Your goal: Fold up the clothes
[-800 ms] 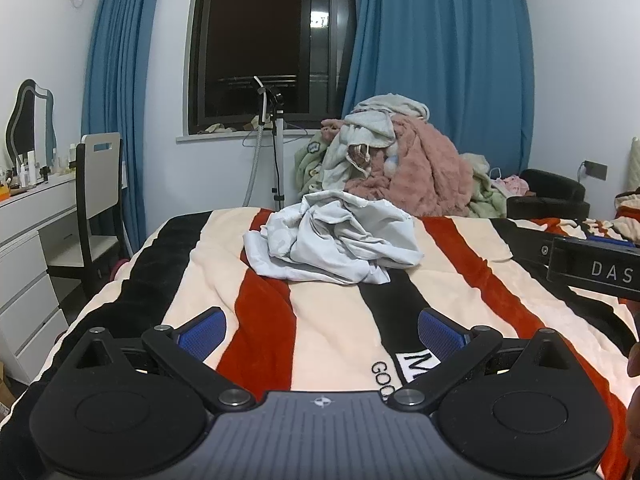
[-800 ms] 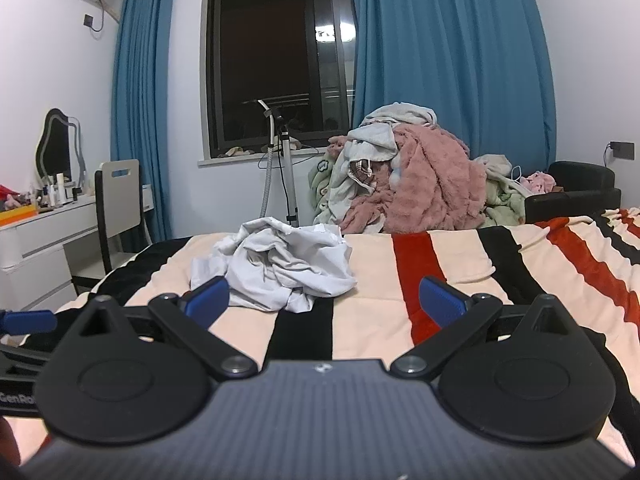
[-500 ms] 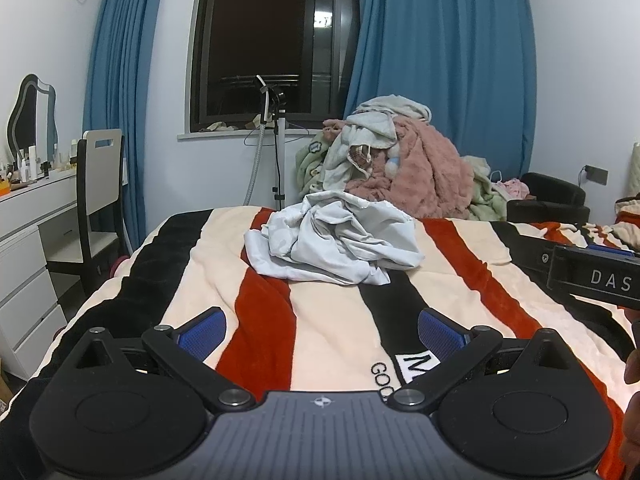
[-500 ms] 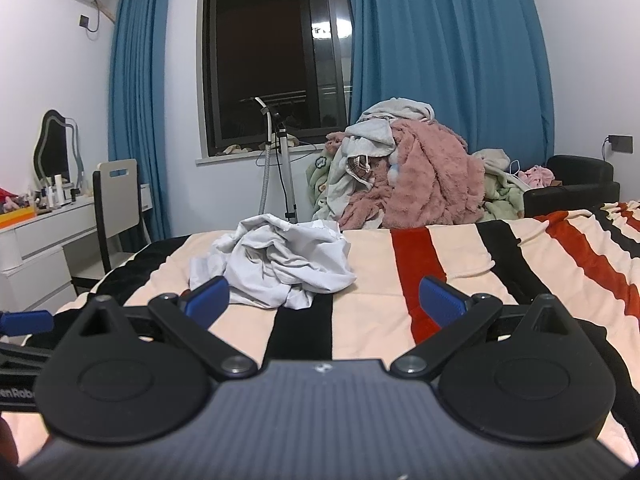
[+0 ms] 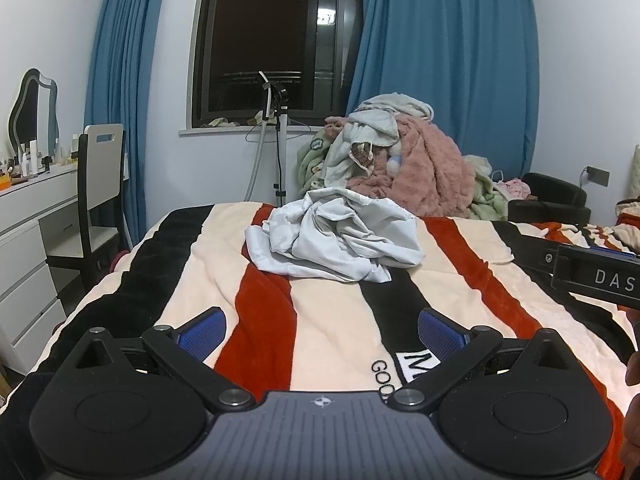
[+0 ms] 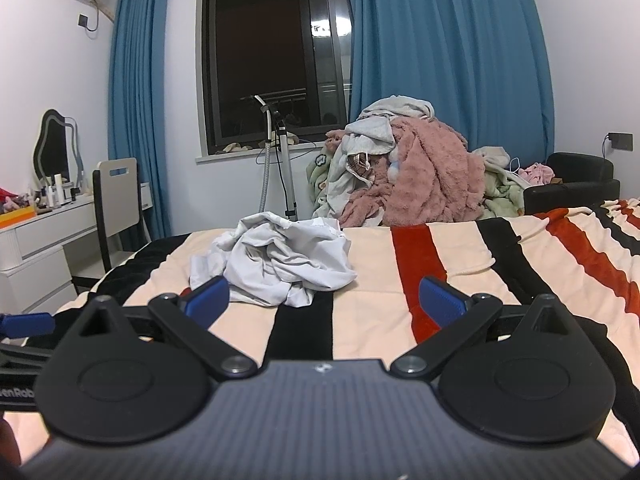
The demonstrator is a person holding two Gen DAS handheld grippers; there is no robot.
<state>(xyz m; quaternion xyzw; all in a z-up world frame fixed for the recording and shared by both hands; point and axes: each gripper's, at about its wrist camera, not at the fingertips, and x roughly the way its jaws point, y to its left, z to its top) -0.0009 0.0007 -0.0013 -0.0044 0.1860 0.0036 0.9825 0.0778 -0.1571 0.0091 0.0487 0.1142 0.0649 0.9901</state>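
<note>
A crumpled pale grey garment (image 5: 336, 240) lies in a heap on the striped blanket (image 5: 312, 320) of the bed; it also shows in the right wrist view (image 6: 276, 264). My left gripper (image 5: 322, 332) is open and empty, low over the blanket, well short of the garment. My right gripper (image 6: 326, 298) is open and empty, also short of the garment, which lies ahead and to its left. The right gripper's body (image 5: 596, 278) shows at the right edge of the left wrist view.
A big pile of clothes and a pink fleece (image 5: 404, 168) sits beyond the bed's far end. A white dresser (image 5: 36, 216) and chair (image 5: 100, 184) stand left. A garment steamer pole (image 5: 280, 152) stands by the window. A black armchair (image 6: 572, 184) is at right.
Both grippers have tilted slightly, so the room sits a little lower in both views. The garment has not moved. Both stay open.
</note>
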